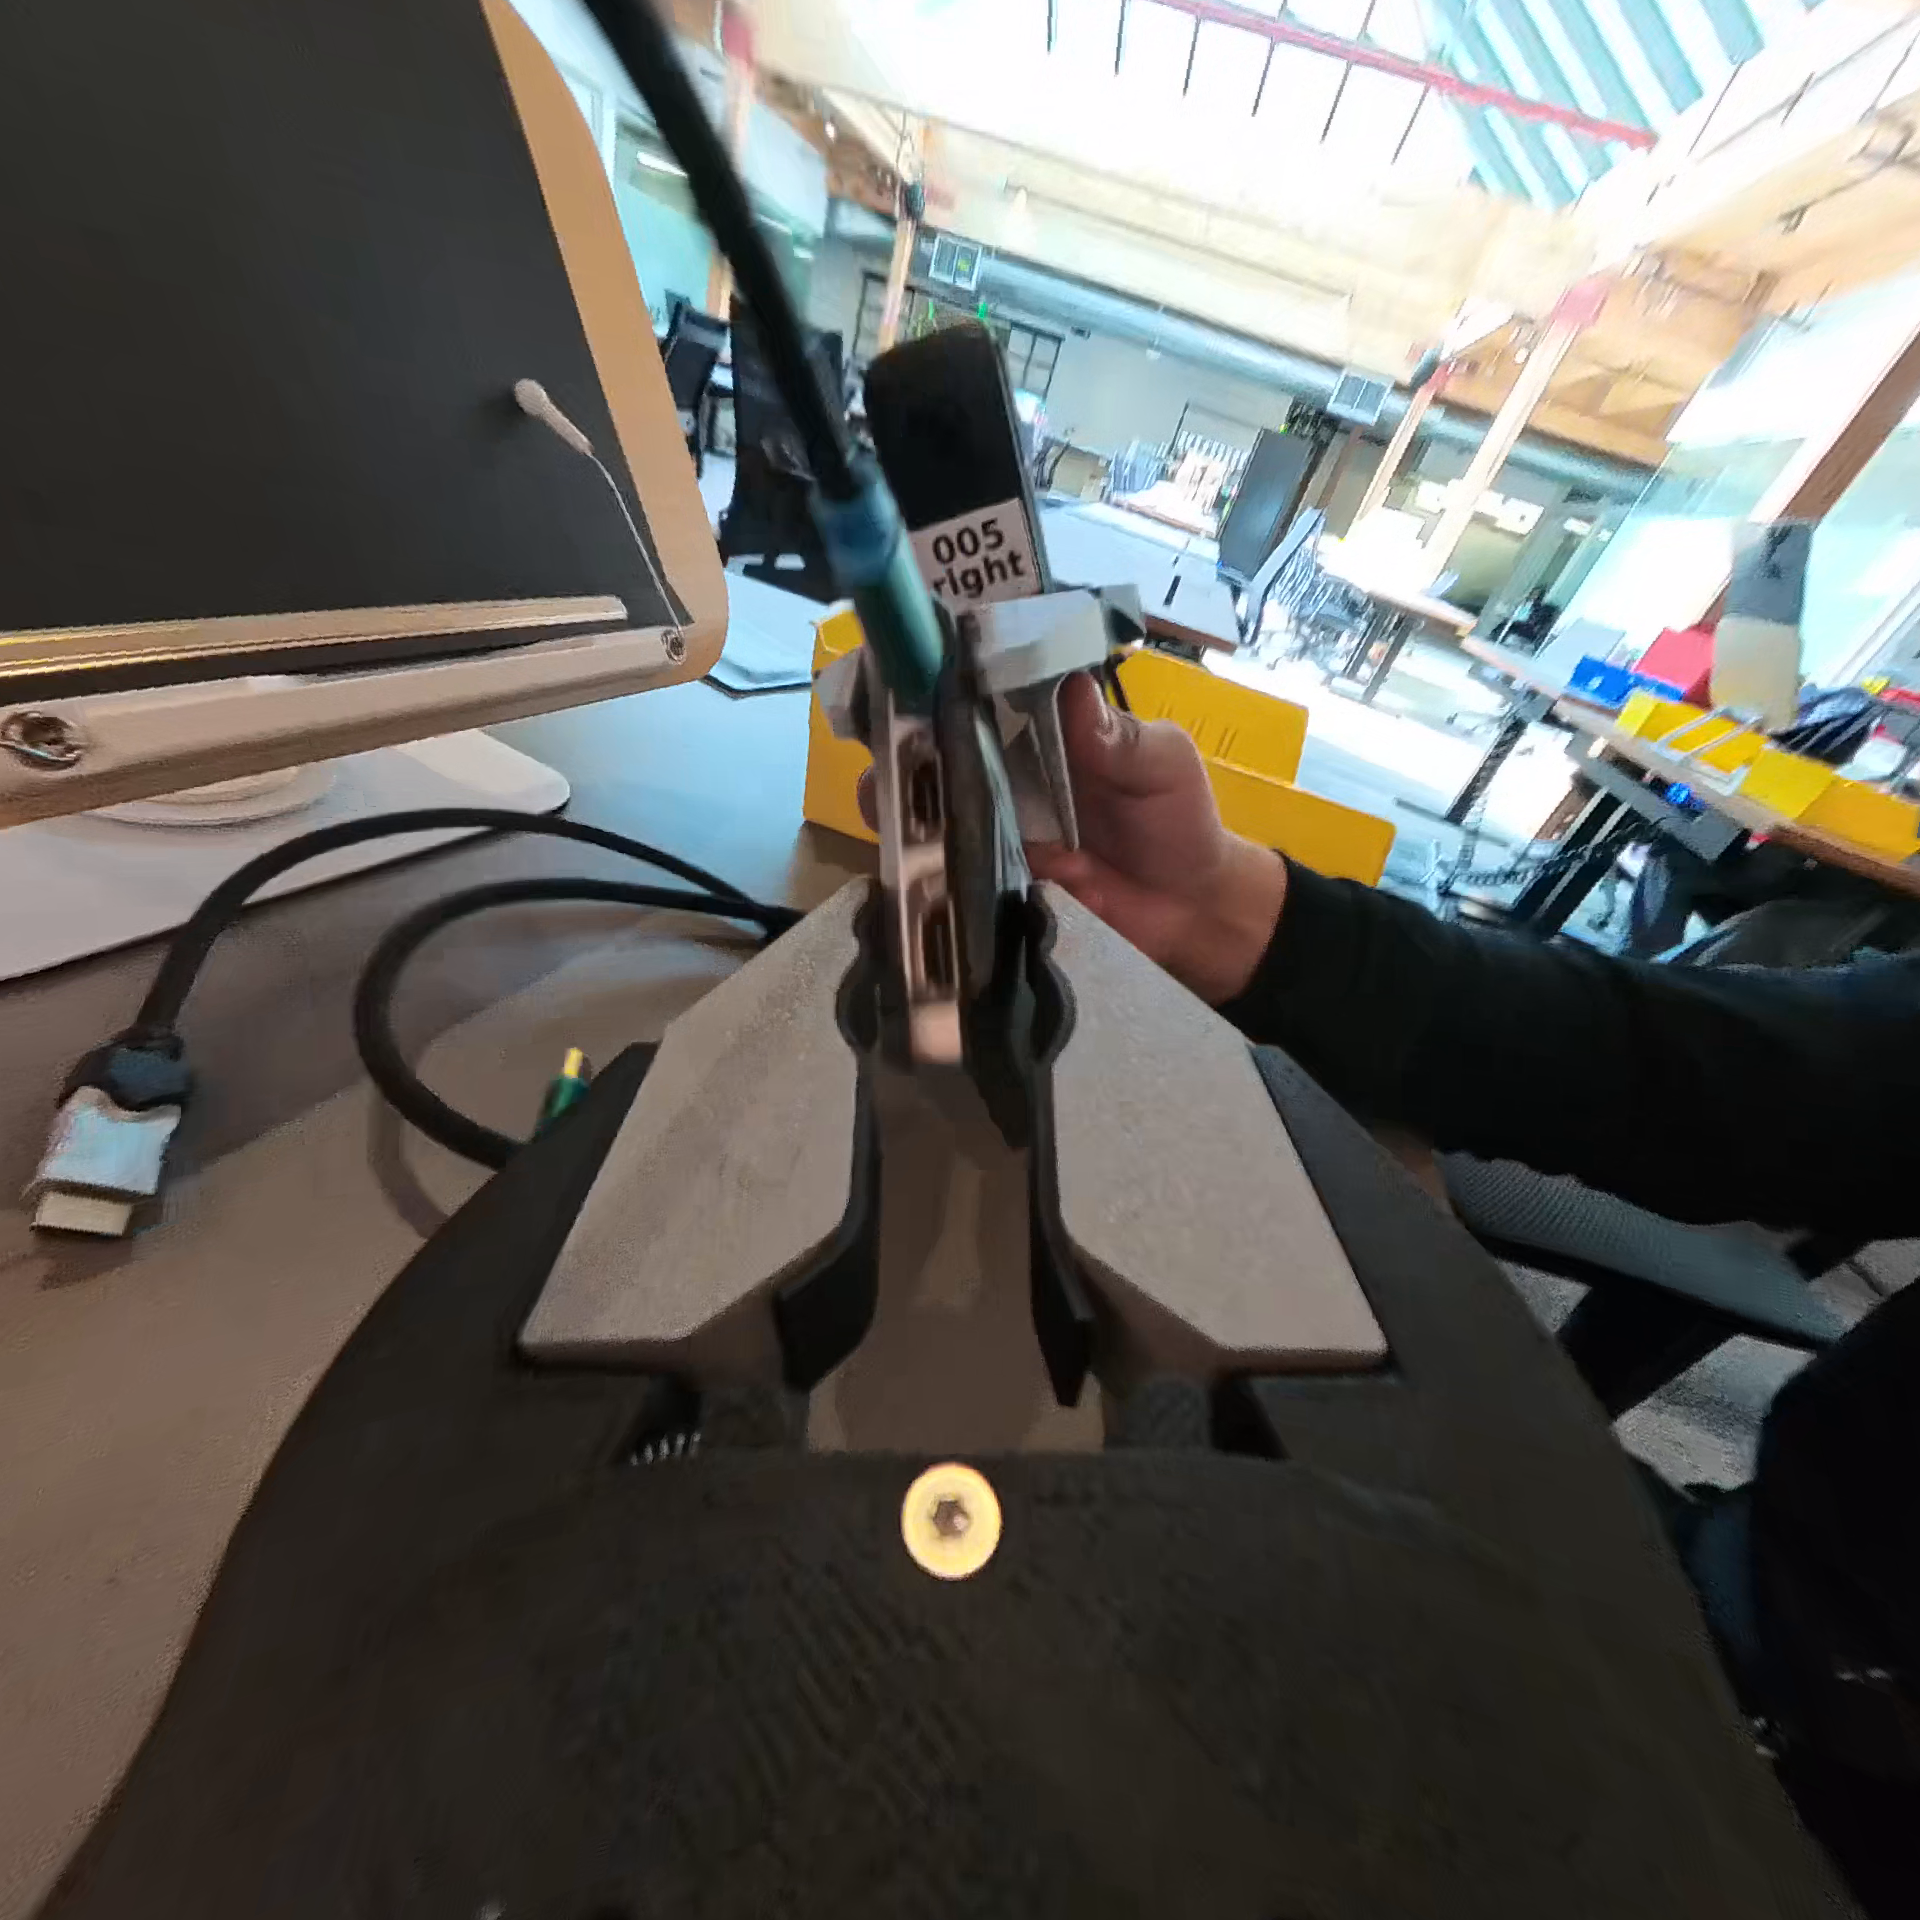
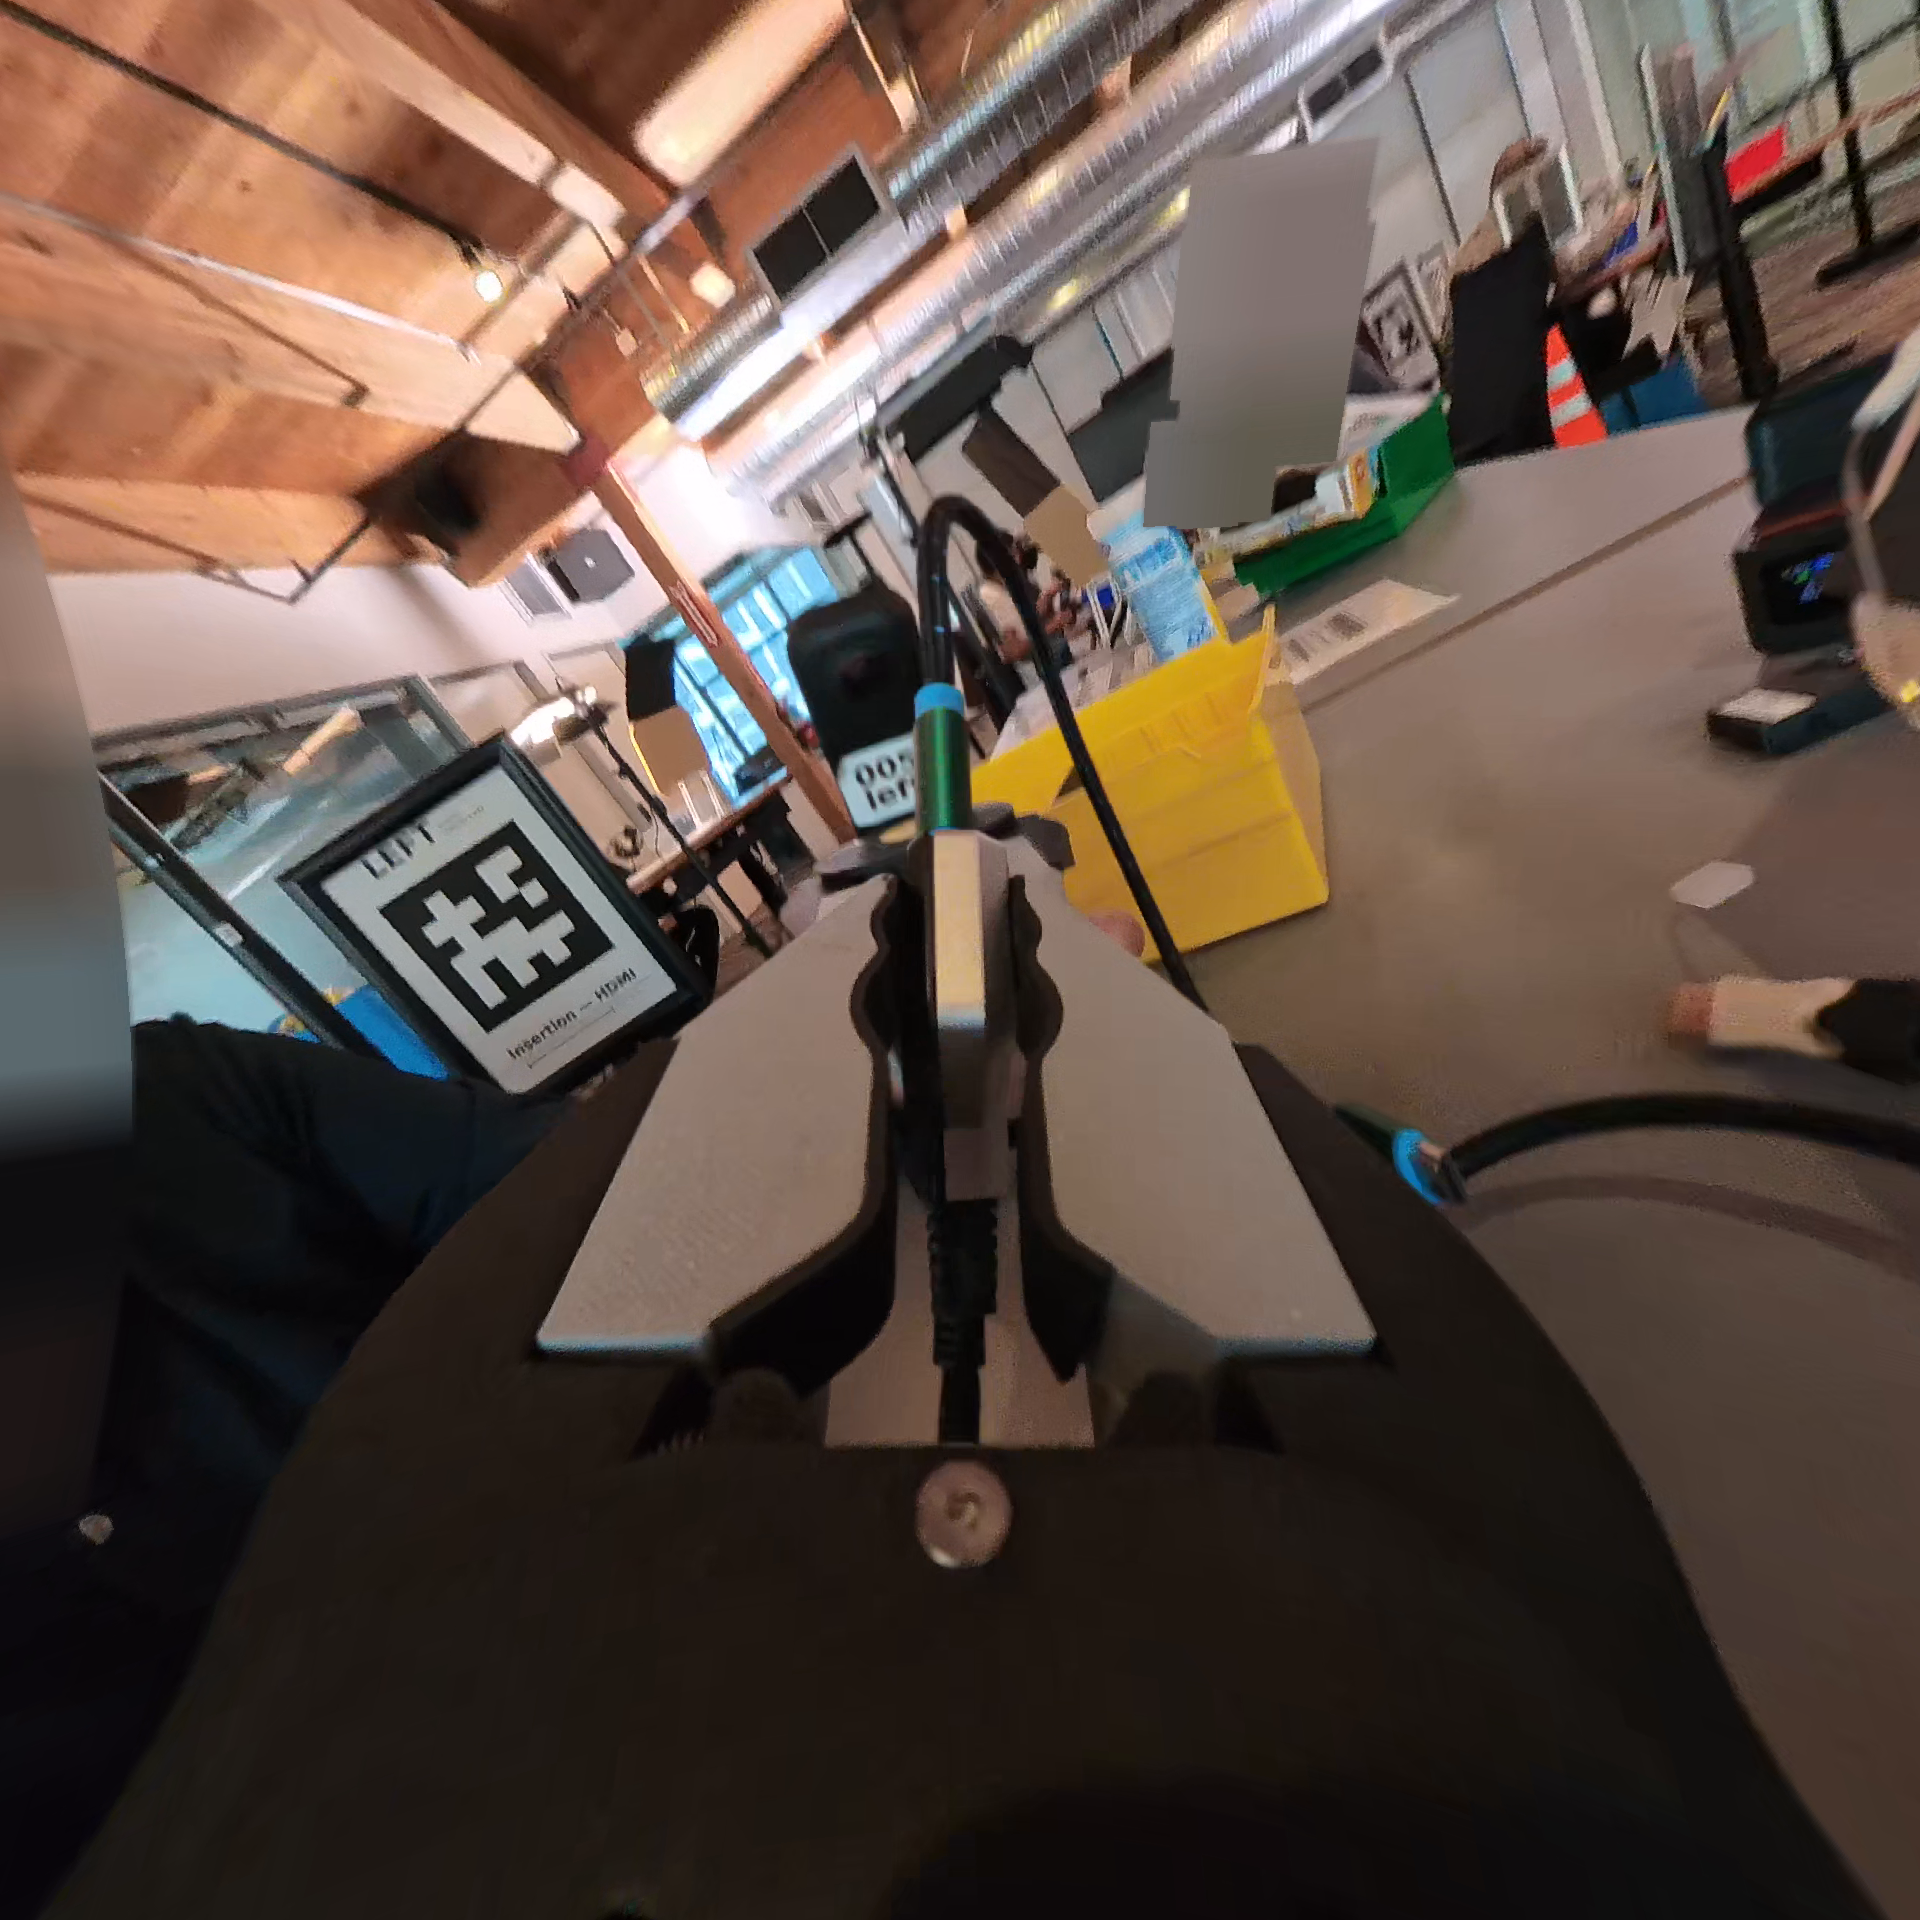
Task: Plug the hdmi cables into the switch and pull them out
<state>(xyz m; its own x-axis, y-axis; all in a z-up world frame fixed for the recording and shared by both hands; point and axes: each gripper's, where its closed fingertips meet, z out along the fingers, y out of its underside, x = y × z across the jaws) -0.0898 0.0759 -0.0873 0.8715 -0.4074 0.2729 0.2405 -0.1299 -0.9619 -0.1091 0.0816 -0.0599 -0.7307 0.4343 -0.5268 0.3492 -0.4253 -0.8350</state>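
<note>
While my left gripper (image 1: 951,997) clamps the switch (image 1: 914,831) and my right gripper (image 2: 961,997) pinches an hdmi plug (image 2: 961,935) at its port, another hdmi cable (image 1: 99,1143) lies unplugged on the table (image 1: 260,1351).

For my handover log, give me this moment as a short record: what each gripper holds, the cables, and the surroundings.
left gripper: shut on the thin silver-and-black hdmi switch, held edge-on above the table
right gripper: shut on a silver-shelled hdmi plug, pointed at the switch
seating of that plug: cannot tell
green-bodied plug: in the switch's far end, its black cable rising away
loose black cable with silver plug: lying on the grey table, unplugged
background: yellow plastic bin
</note>
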